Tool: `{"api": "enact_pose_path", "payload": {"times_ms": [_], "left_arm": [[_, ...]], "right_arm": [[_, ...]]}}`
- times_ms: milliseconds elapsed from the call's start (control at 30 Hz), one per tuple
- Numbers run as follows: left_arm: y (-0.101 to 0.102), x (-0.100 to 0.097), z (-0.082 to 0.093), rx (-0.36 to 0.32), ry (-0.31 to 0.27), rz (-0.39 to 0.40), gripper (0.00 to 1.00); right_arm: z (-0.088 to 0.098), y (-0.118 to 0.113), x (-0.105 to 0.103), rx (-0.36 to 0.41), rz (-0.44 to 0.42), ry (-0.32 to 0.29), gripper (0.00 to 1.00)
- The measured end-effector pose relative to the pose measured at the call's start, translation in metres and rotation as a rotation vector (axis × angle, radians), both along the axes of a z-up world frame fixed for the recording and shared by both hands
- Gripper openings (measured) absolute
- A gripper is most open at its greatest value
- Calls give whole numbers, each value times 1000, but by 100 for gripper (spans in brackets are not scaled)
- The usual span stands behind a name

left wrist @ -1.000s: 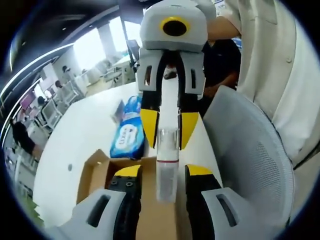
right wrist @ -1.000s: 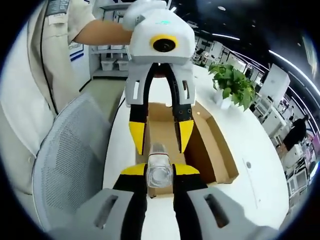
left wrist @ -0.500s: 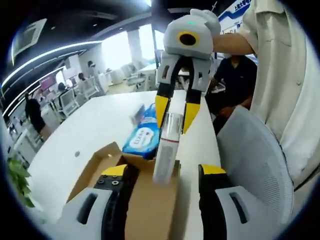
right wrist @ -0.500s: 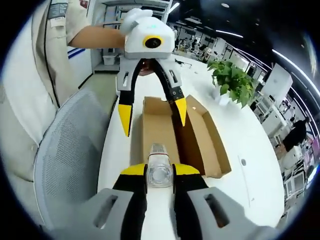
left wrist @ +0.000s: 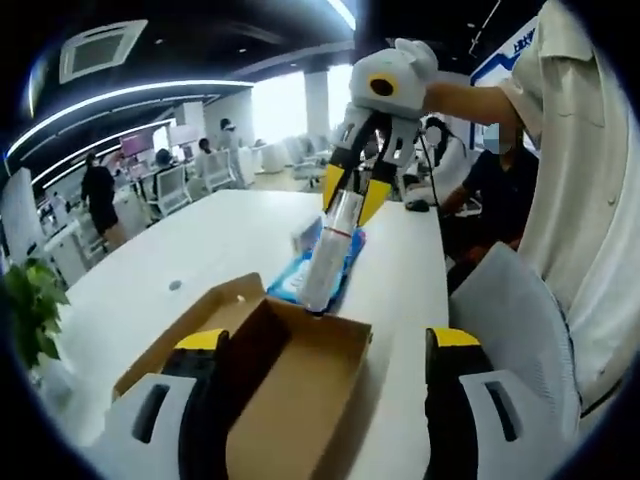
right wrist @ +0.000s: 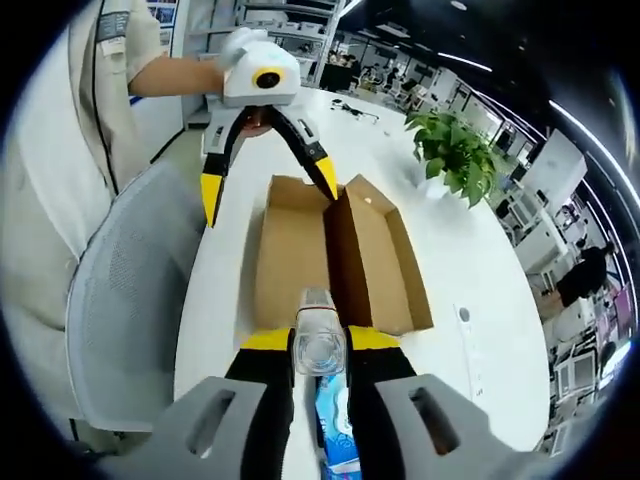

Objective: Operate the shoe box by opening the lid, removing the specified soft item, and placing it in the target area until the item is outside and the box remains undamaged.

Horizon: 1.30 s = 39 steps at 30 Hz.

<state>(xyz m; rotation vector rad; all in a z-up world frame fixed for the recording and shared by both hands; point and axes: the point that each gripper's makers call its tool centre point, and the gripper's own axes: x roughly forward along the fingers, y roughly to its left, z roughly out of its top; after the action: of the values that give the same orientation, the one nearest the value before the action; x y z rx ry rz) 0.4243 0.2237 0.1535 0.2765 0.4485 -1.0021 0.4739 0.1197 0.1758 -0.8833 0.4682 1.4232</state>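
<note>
The right hand-held gripper (right wrist: 320,352) is clamped on a clear bottle (right wrist: 318,335) beyond the open box (right wrist: 300,262). The left hand-held gripper (left wrist: 320,350) gapes wide, empty. The bottle looks light, stiff and slick, best held mid-body.

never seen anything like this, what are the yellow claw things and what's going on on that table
No robot here: a person holds a hand-held gripper in each hand, and a fisheye camera rides on each. The left gripper view looks at the right hand-held gripper, shut on a clear plastic bottle. The right gripper view shows the left hand-held gripper with its jaws wide open. On the white table lie an open cardboard shoe box, a blue wet-wipes pack and a potted plant.
</note>
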Motion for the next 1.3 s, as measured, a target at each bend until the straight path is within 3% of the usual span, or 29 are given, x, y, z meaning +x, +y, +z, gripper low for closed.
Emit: {"api": "enact_pose_path", "payload": {"times_ms": [433,900,1300], "left_arm": [[25,1,1,-35,-1,118,99],[40,-3,-3,-37,-7,181,100],[55,-10,-4,-38,-1,232,100]], "right_arm": [[-2,-18,33,-77,-1,-20,16],[-9,-40,74,-186,-11,-32,16],[-21,-48,98,-269,-9,-16,16]]}}
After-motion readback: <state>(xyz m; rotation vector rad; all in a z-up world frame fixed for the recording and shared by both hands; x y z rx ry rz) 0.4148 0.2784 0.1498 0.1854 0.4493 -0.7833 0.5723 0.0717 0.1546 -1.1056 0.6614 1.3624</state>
